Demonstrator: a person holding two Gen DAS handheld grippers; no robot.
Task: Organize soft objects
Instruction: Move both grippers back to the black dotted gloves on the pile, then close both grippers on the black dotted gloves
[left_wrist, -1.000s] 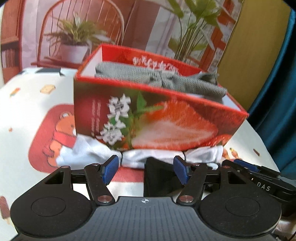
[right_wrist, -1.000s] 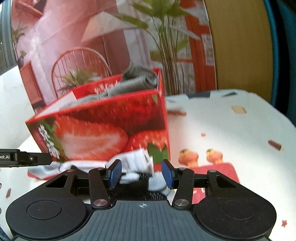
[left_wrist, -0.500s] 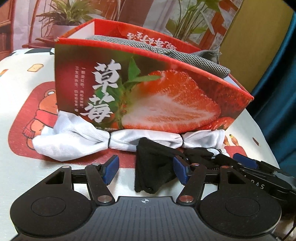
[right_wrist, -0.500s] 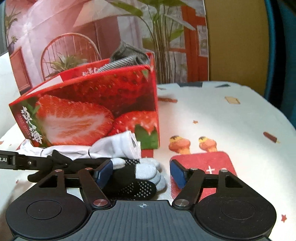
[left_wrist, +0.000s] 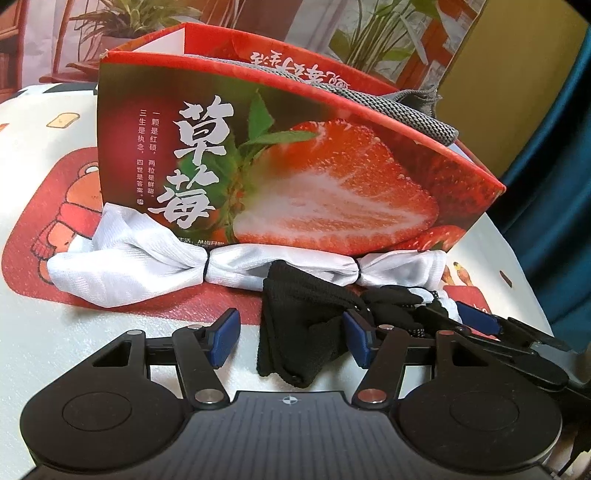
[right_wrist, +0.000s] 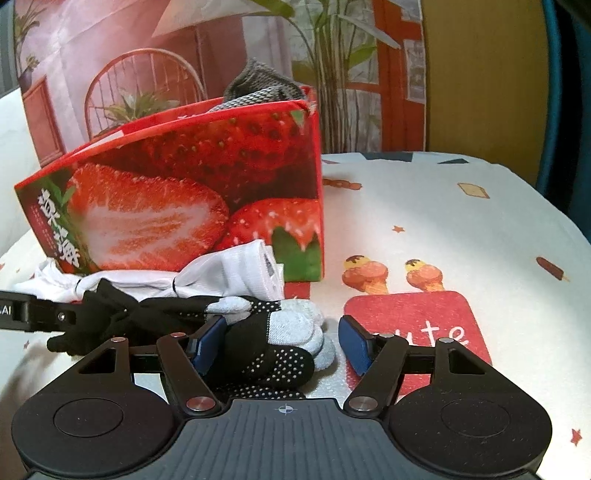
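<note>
A red strawberry box (left_wrist: 295, 177) stands on the table and holds a grey knitted cloth (left_wrist: 417, 114); both also show in the right wrist view, box (right_wrist: 192, 206), cloth (right_wrist: 258, 85). A white cloth (left_wrist: 147, 266) tied with black bands lies along the box's front. A black glove with grey fingertips (right_wrist: 266, 343) lies in front of it. My left gripper (left_wrist: 291, 334) is open around the glove's black cuff (left_wrist: 295, 332). My right gripper (right_wrist: 282, 345) is open around its fingertip end.
The table (right_wrist: 461, 240) has a white cloth printed with cartoon figures and red patches. A dark blue curtain (left_wrist: 554, 221) hangs at the right. A printed backdrop with plants and a chair stands behind the box.
Both grippers have dropped lower and closer to the table, and the right gripper has opened wider. The black glove now lies between the fingers of both grippers.
</note>
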